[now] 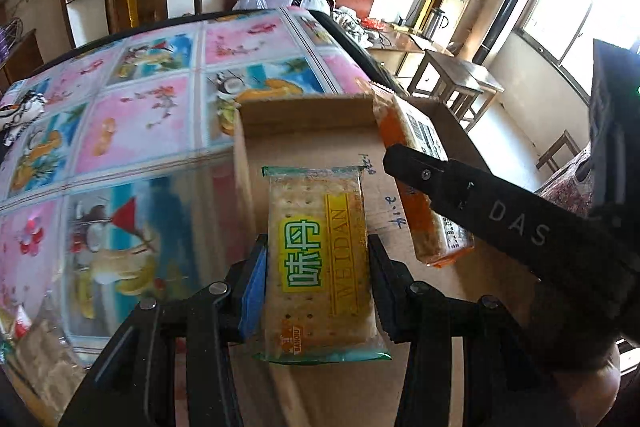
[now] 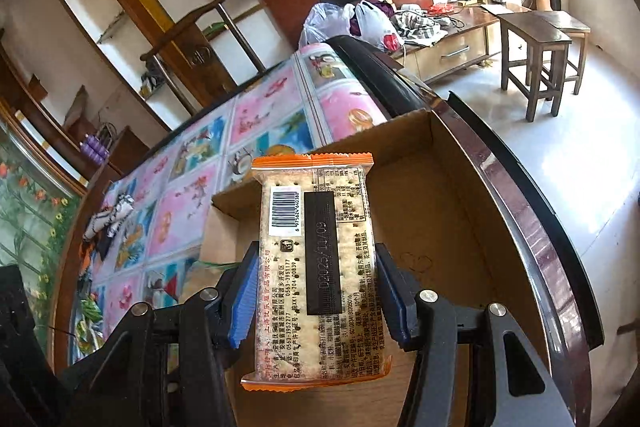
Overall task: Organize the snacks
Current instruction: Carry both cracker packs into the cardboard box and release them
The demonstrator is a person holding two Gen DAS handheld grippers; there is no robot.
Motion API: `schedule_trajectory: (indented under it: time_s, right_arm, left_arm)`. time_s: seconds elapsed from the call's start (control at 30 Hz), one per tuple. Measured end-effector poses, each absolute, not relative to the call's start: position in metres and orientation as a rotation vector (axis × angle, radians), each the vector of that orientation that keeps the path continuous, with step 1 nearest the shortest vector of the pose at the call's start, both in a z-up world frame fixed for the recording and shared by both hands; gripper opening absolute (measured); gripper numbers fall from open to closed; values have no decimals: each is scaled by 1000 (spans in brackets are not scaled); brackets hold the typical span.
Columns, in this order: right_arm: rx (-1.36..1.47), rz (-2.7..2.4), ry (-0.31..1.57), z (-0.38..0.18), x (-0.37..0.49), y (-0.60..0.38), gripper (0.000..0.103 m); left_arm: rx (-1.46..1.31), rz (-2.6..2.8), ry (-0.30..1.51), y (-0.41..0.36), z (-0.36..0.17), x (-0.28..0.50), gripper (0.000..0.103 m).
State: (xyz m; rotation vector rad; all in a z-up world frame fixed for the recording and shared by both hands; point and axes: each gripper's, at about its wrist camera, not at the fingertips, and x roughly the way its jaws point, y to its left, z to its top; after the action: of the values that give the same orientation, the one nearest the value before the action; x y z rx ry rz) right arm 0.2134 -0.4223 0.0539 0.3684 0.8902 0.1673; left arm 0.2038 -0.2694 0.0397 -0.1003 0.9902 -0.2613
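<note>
The bench [image 1: 132, 131] has a bright cloth with pink flower squares and blue fruit squares. It fills the left wrist view from 9 o'clock up to 12 o'clock.

The left gripper [image 1: 316, 267] is squeezed shut on the green cracker pack [image 1: 320, 263]. One finger pad presses each long side of the pack. The pack has a yellow label with green writing. It hangs over the open cardboard box [image 1: 304, 143], which sits on the bench near its dark edge.

At 3 o'clock in that view the right gripper [image 1: 404, 155] reaches in from the side. It holds the orange cracker pack [image 1: 424, 223], tilted, just beside the green one.

In the right wrist view the right gripper [image 2: 316, 287] is clamped on the orange cracker pack [image 2: 320, 267]. Its blue pads [image 2: 244, 303] push on both long sides. The back of the pack faces the camera, with a barcode and a black strip. The pack is over the cardboard box [image 2: 452, 219]. I can't tell if it touches the box floor. The inside of the box looks bare and brown at 3 o'clock.

A wooden chair [image 2: 196, 47] stands past the bench at 11 o'clock. Two stools [image 2: 540, 47] stand on the floor at 2 o'clock.
</note>
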Motion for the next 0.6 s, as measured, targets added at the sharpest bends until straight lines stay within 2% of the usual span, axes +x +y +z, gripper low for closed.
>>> schedule_trajectory:
  time_s: [0.6]
  right_arm:
    - [310,92,958,35,221,-424,57]
  left_arm:
    - [-60,-256,1028,-287,20,205,45]
